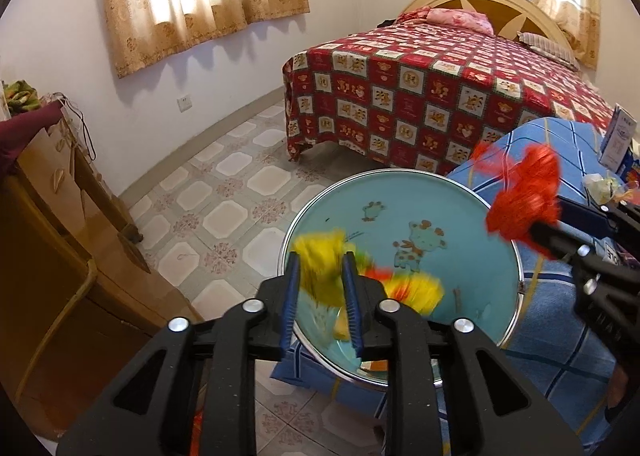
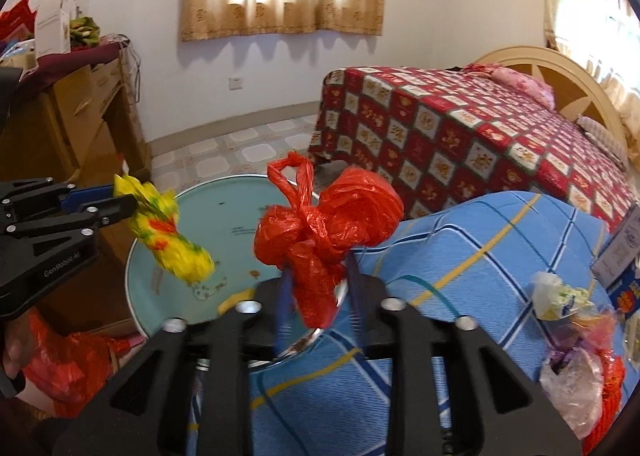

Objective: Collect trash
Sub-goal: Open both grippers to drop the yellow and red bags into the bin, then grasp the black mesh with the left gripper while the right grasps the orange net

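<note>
Right wrist view is showing us "GenRobot.AI" on the left gripper at nine o'clock, plus trash on the blue cloth at four. We are seeing both pairs of jaws narrowly parted: the yellow wrapper and the red bag are hanging loosely between them over the round tray.

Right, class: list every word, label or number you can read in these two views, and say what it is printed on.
"GenRobot.AI": side of the left tongs, seen from the right wrist.
"LE": a label fragment on the right tongs' body, rest cut off.
White carton on the blue checked cloth: print too small to read.
Nothing else legible.
</note>
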`<state>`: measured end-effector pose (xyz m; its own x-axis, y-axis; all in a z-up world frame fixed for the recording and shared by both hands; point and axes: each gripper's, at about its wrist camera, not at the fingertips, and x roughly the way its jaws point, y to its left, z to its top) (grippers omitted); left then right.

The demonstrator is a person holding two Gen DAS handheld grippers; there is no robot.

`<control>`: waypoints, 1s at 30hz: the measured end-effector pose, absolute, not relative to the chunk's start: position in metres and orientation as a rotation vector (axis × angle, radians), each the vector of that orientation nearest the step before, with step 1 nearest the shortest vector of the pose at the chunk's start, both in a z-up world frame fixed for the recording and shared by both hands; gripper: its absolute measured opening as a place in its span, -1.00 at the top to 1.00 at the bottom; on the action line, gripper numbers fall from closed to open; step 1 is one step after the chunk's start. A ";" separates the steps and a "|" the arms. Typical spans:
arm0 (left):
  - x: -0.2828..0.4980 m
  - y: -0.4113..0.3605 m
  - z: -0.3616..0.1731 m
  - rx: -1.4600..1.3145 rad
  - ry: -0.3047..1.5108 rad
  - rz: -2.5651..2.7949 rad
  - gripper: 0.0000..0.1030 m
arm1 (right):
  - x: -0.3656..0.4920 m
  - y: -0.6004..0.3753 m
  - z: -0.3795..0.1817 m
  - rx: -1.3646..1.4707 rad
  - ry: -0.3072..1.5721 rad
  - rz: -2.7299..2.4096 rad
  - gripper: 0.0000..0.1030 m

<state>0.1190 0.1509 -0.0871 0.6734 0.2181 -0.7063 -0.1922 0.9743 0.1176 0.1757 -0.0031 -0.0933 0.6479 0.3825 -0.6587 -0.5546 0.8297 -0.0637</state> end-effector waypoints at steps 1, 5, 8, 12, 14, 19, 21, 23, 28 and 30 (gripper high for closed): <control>0.119 0.150 -0.087 0.034 0.801 0.226 0.46 | 0.175 -0.002 -0.094 -0.272 0.679 0.540 0.28; 0.118 0.146 -0.088 0.035 0.798 0.224 0.07 | 0.173 -0.005 -0.094 -0.252 0.680 0.537 0.02; 0.118 0.143 -0.089 0.030 0.804 0.214 0.03 | 0.169 -0.010 -0.092 -0.247 0.677 0.522 0.01; 0.114 0.131 -0.093 0.039 0.816 0.181 -0.06 | 0.154 -0.033 -0.082 -0.238 0.647 0.473 -0.13; 0.112 0.119 -0.095 0.054 0.818 0.155 -0.16 | 0.140 -0.057 -0.075 -0.224 0.628 0.430 -0.17; 0.106 0.078 -0.106 0.100 0.841 0.066 -0.18 | 0.104 -0.141 -0.068 -0.136 0.611 0.276 -0.26; 0.102 0.056 -0.109 0.122 0.848 0.015 -0.18 | 0.095 -0.164 -0.069 -0.115 0.612 0.224 -0.26; 0.100 0.038 -0.111 0.145 0.847 -0.021 -0.18 | 0.081 -0.201 -0.073 -0.079 0.622 0.143 -0.26; 0.094 -0.007 -0.107 0.172 0.830 -0.102 -0.18 | 0.054 -0.261 -0.086 -0.011 0.639 0.021 -0.27; 0.093 -0.023 -0.104 0.171 0.819 -0.132 -0.18 | 0.046 -0.279 -0.091 0.004 0.642 -0.015 -0.31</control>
<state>0.0930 -0.0231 -0.1036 0.6757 -0.0505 -0.7354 0.1827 0.9780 0.1007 0.0460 -0.2789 -0.0908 0.8009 -0.0124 -0.5986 0.0151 0.9999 -0.0005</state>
